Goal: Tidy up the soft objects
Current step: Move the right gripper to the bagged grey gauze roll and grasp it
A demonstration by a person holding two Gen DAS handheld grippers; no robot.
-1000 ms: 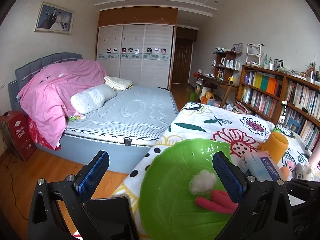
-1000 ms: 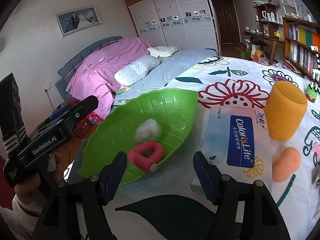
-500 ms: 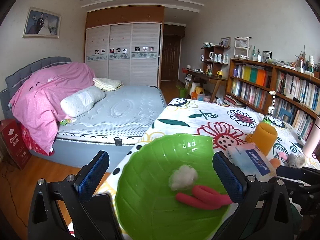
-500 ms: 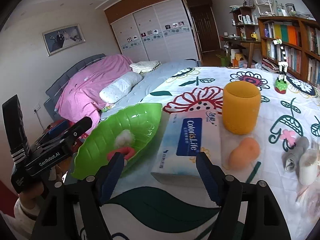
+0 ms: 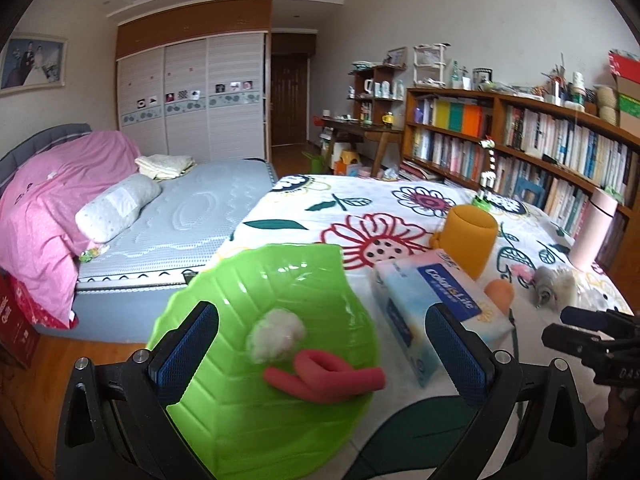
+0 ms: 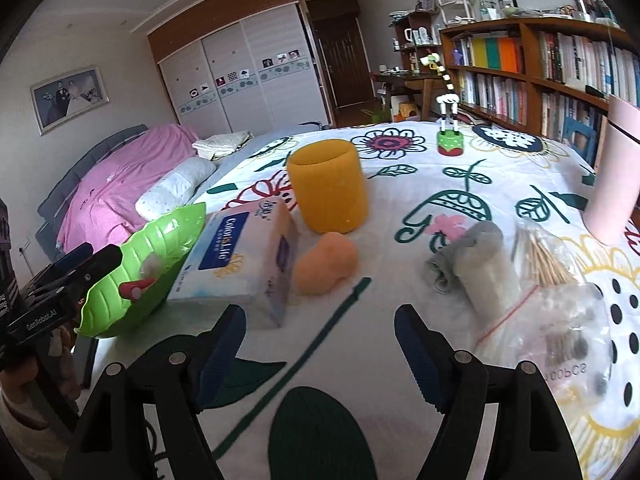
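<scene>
Count of items on the floral-cloth surface [image 6: 500,184]:

- One green leaf-shaped tray [image 5: 280,280].
- In the tray: one white cotton ball [image 5: 276,338] and one red foam tube [image 5: 324,376], bent over on itself.
- One tissue pack [image 6: 240,256], blue label.
- One yellow-orange cylinder [image 6: 328,184], upright.
- One peach sponge [image 6: 326,262].
- Two rolled cloths: one grey roll [image 6: 460,256] and one whitish roll [image 6: 488,276], touching.
- One clear zip bag of cotton swabs [image 6: 560,300]; swabs too many and too blurred to count.
- One pink cylinder [image 6: 618,176], partly cut off at the frame edge.
- One giraffe figurine [image 6: 448,120] on a green and red base.

Grippers in view: two, one left gripper [image 5: 320,352] and one right gripper [image 6: 320,348].
</scene>
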